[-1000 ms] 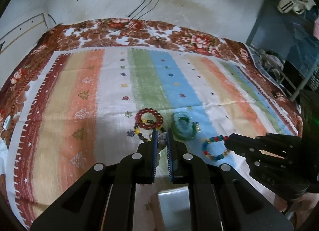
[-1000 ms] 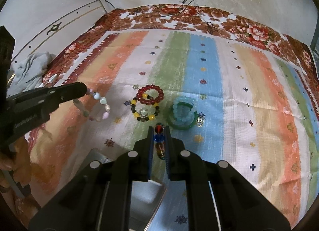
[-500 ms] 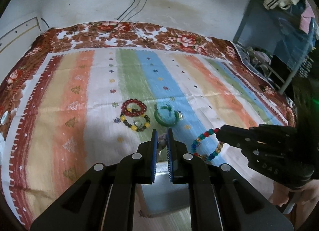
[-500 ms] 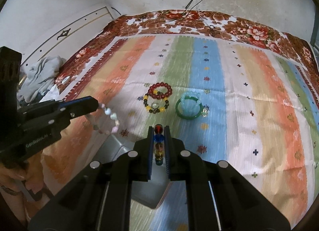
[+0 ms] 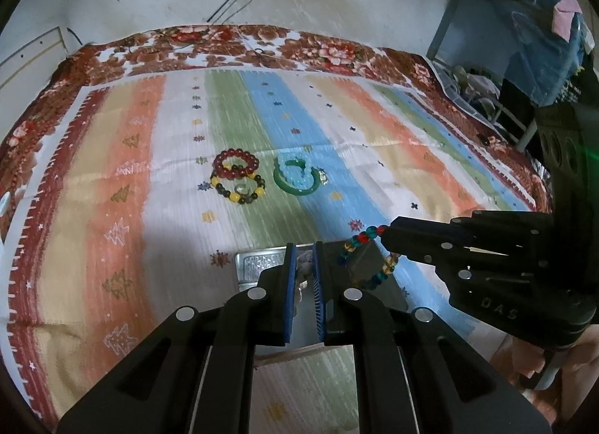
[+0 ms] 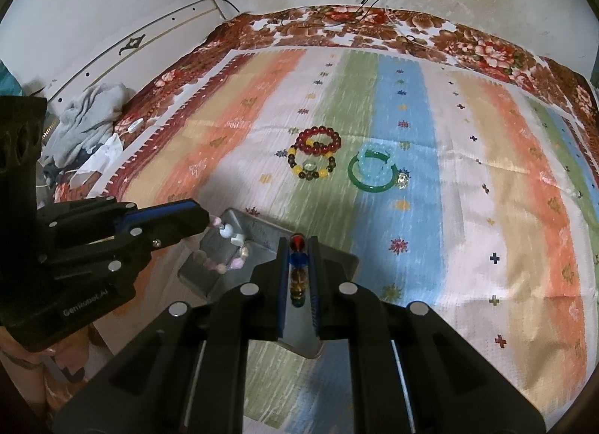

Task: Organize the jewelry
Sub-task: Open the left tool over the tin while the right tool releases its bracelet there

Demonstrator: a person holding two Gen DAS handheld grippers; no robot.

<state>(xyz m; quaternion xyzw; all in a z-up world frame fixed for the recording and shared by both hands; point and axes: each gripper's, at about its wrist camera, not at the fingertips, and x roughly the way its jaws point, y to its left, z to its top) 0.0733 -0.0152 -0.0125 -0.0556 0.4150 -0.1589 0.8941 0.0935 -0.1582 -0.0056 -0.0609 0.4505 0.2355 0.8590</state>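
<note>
Both grippers have drawn back from the middle of the striped cloth (image 6: 468,209) and now hang over the metal tray (image 6: 262,235) at its near edge. The left gripper (image 5: 304,258) pinches a pale pink bracelet (image 6: 224,247); the right gripper (image 6: 298,250) pinches a multicoloured bracelet (image 5: 365,258). Neither is released yet. Left behind: a red bracelet (image 6: 318,140), a dark-and-yellow bracelet (image 6: 310,168) and a green bangle (image 6: 370,176).

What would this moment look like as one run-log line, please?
left gripper: shut on pale bracelet | right gripper: shut on multicolour bracelet | both over metal tray
</note>
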